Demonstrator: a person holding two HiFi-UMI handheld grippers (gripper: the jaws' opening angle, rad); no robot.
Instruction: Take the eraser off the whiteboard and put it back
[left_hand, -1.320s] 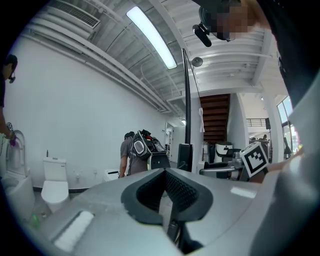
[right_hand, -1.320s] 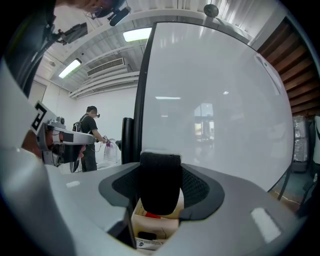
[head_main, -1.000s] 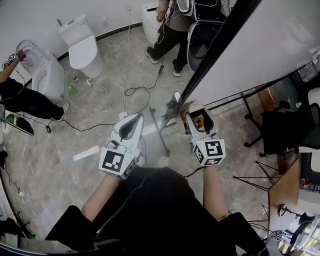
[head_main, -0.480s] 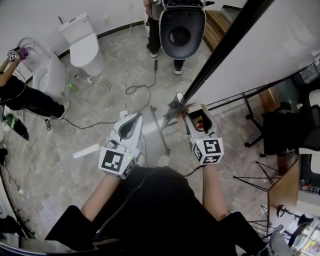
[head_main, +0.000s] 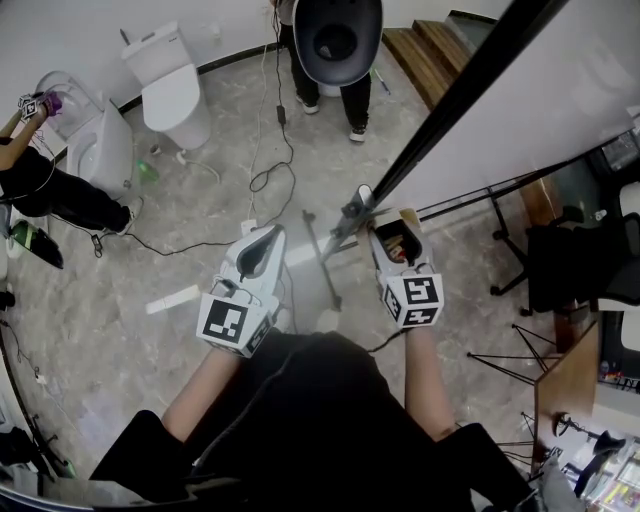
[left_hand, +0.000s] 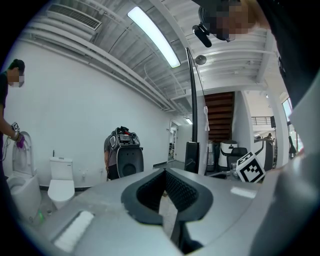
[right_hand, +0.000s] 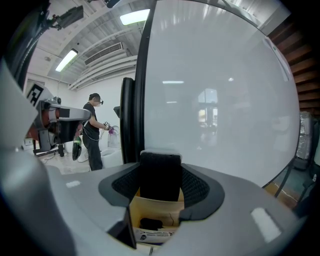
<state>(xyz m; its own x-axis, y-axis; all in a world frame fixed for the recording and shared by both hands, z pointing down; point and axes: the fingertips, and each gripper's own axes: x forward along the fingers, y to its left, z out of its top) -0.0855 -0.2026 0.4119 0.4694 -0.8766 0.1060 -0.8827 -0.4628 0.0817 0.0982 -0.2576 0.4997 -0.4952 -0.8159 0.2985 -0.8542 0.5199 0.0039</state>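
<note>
Directly before the whiteboard (right_hand: 220, 100), the right gripper (right_hand: 160, 172) has its jaws clamped on the black eraser (right_hand: 160, 181), upright near the board, which suits either removal or return. The left gripper (left_hand: 165, 192) is beside it, jaws slightly parted and empty.

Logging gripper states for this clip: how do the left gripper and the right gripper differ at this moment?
The left gripper has its jaws slightly apart with nothing between them; the right gripper is shut on the black eraser. The left gripper points toward a toilet in the open room; the right gripper points at the whiteboard. Both are grey and held side by side.
</note>
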